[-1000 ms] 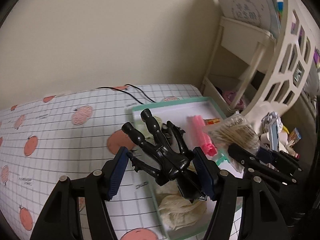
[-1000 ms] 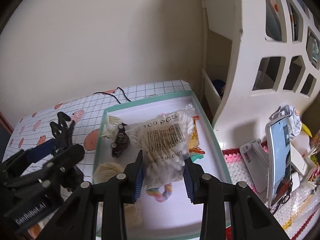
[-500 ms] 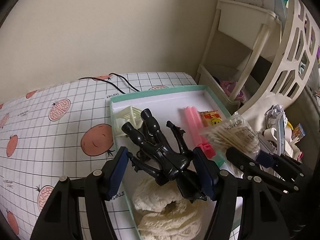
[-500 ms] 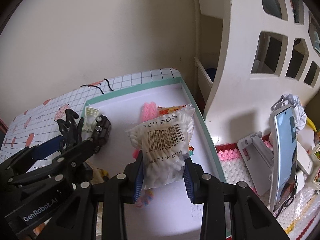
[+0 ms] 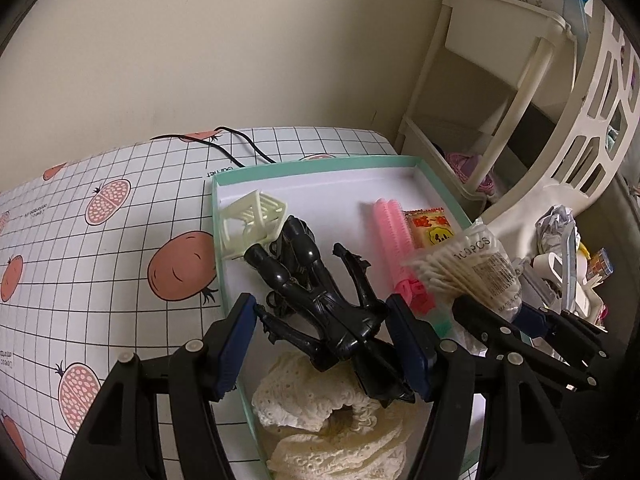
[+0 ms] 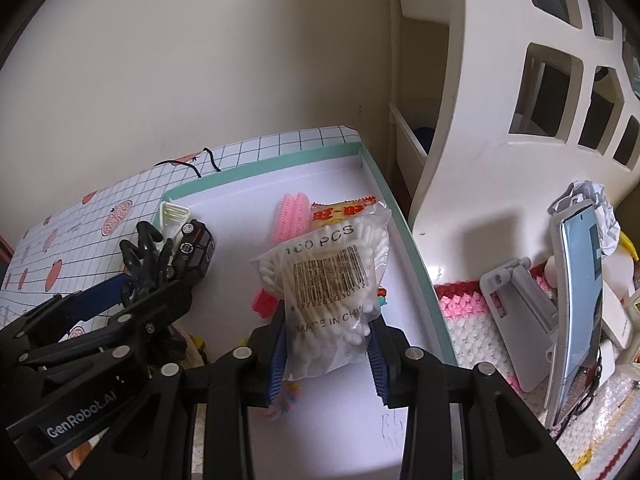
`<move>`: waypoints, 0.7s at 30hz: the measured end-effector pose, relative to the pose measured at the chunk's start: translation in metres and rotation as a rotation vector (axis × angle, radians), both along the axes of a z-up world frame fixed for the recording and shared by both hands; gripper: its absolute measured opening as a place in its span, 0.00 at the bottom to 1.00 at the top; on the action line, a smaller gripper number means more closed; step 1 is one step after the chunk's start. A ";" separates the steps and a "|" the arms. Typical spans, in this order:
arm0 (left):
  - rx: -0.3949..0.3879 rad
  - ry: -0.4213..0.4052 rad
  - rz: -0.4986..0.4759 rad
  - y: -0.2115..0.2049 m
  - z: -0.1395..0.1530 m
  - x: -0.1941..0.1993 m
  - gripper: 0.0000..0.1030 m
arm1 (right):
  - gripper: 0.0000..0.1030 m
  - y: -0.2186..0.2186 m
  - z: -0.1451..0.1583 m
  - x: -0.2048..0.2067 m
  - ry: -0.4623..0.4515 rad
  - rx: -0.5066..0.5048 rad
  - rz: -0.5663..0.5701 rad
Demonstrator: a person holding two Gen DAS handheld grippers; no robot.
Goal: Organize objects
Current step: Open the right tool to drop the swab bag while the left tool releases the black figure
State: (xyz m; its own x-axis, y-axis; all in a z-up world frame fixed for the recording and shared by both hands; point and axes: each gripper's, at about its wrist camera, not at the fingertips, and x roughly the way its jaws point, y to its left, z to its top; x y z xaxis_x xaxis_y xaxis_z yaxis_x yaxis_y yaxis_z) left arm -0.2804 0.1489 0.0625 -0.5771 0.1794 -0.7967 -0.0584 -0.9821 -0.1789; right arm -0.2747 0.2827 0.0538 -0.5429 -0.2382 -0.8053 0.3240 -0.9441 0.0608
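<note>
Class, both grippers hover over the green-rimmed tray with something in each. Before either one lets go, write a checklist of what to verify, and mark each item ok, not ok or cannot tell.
1. Left gripper grips the black figure firmly: ok, pads on both sides.
2. Right gripper holds the cotton swab bag: ok, pinched at its lower end.
3. Bare floor of the tray under the bag: ok, though the pink comb and snack packet lie close.
4. Bare floor under the figure: not ok; toy car and cream lace lie below.
5. Grippers apart from each other: ok.
6. Height above the tray: cannot tell.
</note>
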 end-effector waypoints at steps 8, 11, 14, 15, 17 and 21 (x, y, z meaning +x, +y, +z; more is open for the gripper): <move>0.025 -0.016 0.006 -0.006 0.005 0.003 0.67 | 0.42 -0.001 0.003 0.002 0.006 -0.008 0.010; 0.026 -0.015 0.016 -0.010 0.008 0.006 0.69 | 0.49 -0.001 0.006 0.004 0.013 -0.010 0.012; 0.036 -0.010 0.027 -0.014 0.012 0.010 0.72 | 0.50 0.000 0.008 0.005 0.012 -0.018 0.013; 0.046 -0.008 0.031 -0.015 0.014 0.012 0.72 | 0.50 -0.001 0.009 0.006 0.014 -0.020 0.016; 0.054 -0.003 0.040 -0.017 0.018 0.013 0.72 | 0.50 -0.003 0.012 0.008 0.021 -0.020 0.023; 0.057 0.008 0.055 -0.021 0.025 0.017 0.72 | 0.50 -0.007 0.015 0.011 0.033 -0.017 0.031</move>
